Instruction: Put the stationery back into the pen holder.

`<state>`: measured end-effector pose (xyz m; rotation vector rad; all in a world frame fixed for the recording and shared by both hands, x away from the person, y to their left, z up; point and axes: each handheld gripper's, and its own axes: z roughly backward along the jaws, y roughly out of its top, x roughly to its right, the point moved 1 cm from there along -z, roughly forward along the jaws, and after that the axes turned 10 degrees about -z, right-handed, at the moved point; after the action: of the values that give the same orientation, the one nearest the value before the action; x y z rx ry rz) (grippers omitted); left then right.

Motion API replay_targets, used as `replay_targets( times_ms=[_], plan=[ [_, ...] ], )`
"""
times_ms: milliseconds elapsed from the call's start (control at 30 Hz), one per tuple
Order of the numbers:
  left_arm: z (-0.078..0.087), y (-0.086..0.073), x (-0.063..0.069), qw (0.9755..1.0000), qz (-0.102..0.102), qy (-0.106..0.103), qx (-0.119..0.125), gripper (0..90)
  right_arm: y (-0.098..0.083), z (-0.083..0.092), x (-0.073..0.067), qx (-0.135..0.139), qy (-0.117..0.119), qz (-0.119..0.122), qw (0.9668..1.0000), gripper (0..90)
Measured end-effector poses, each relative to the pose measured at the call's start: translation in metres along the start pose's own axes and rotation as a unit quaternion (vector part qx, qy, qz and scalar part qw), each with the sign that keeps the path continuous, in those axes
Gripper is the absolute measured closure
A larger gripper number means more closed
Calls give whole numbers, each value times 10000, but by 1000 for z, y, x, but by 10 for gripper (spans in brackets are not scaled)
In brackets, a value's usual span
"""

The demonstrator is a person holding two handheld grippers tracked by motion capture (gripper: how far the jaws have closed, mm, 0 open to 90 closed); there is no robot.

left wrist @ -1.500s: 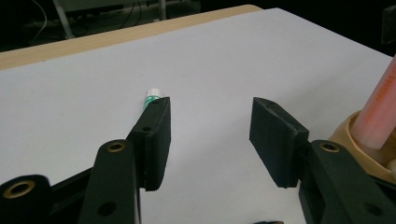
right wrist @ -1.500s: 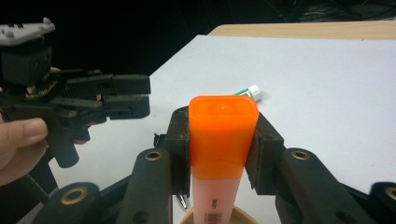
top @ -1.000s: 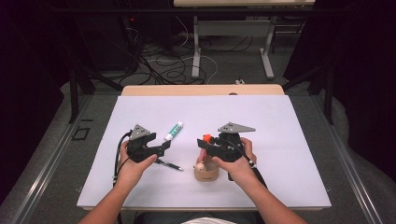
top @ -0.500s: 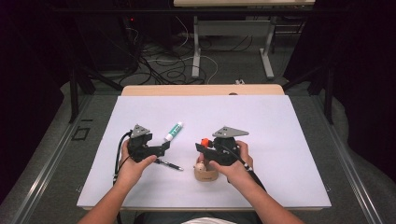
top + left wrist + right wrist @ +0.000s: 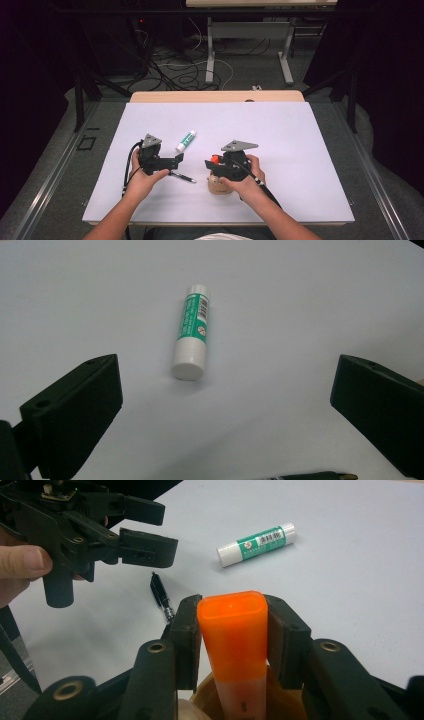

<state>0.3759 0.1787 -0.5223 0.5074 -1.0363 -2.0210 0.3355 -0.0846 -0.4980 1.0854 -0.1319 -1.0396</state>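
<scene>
Right tongs (image 5: 231, 630) clamp an orange marker (image 5: 233, 630) at the holder (image 5: 218, 185), while left tongs (image 5: 225, 405), just spread empty, face glue stick (image 5: 193, 332) and pen (image 5: 182, 176) left on the table (image 5: 300, 145).

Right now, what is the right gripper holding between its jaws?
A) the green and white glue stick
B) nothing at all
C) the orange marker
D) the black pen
C: in the right gripper view the right gripper has both jaws pressed on the sides of the orange marker, above a tan holder, while the glue stick and the black pen lie on the table.
</scene>
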Motion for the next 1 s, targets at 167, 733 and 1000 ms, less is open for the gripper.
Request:
replay_targets(
  times_ms=[167, 733, 1000],
  plan=[
    [-1, -1, 1, 10000, 9, 16, 23, 5, 2, 2, 1, 90, 68, -63, 9999, 531],
    [-2, -1, 1, 9999, -69, -94, -15, 6, 16, 15, 0, 293, 227, 32, 9993, 379],
    [-3, -1, 1, 9999, -75, -110, 19, 6, 28, 30, 4, 507, 217, -1, 9985, 366]
  ],
)
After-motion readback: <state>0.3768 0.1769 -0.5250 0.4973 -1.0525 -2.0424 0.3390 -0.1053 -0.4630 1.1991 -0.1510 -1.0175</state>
